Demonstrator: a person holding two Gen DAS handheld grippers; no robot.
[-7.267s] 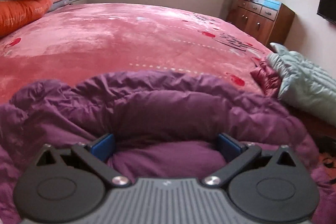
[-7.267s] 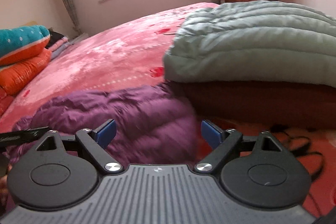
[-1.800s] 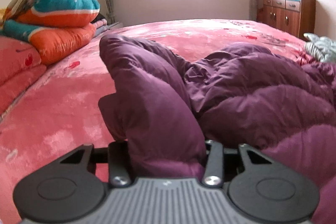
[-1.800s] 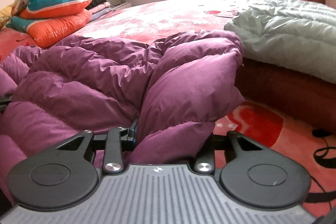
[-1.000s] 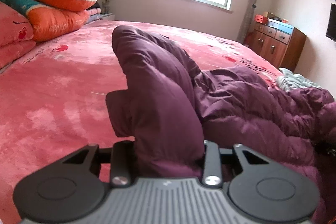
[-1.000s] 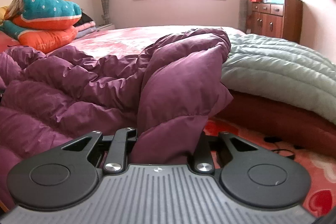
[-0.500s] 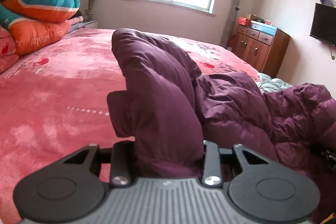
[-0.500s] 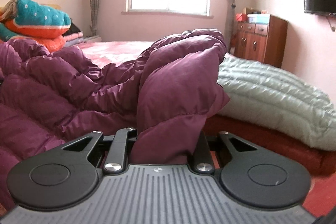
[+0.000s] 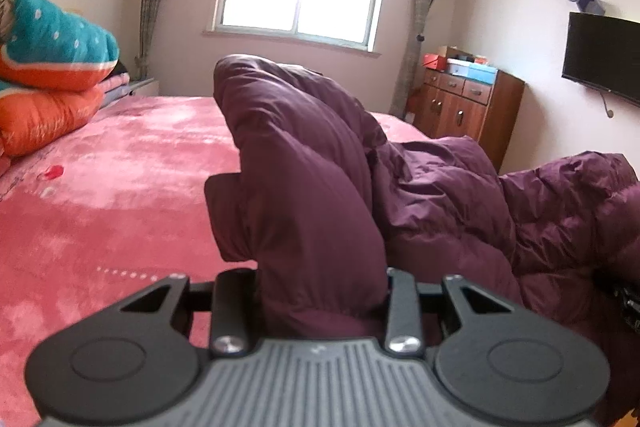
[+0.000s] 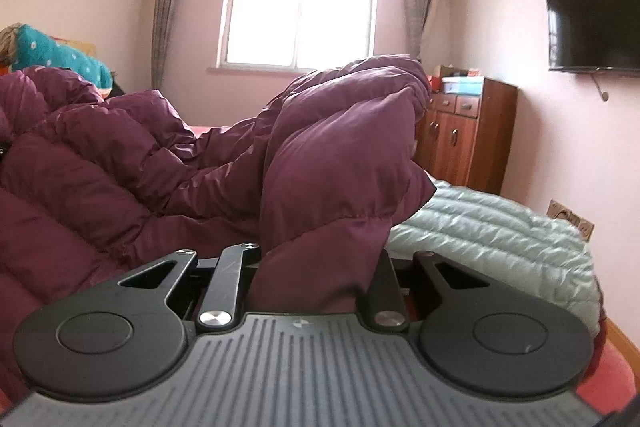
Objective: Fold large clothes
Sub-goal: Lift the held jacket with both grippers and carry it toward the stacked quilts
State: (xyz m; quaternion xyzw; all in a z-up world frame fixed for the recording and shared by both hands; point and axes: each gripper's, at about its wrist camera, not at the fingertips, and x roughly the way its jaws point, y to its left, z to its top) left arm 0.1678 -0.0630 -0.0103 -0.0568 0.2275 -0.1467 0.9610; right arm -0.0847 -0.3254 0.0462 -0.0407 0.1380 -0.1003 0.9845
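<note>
Both clamped on the purple down coat, left gripper and right gripper, now raised higher off the pink bed, ready for folding over.

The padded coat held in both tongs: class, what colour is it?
Dark purple padded coat, clearest in the left wrist view.

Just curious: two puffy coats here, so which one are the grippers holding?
The purple coat; both grippers clamp its fabric. The pale green coat lies untouched beside it.

Jacket on bed, folded bedding left, dresser behind right.
</note>
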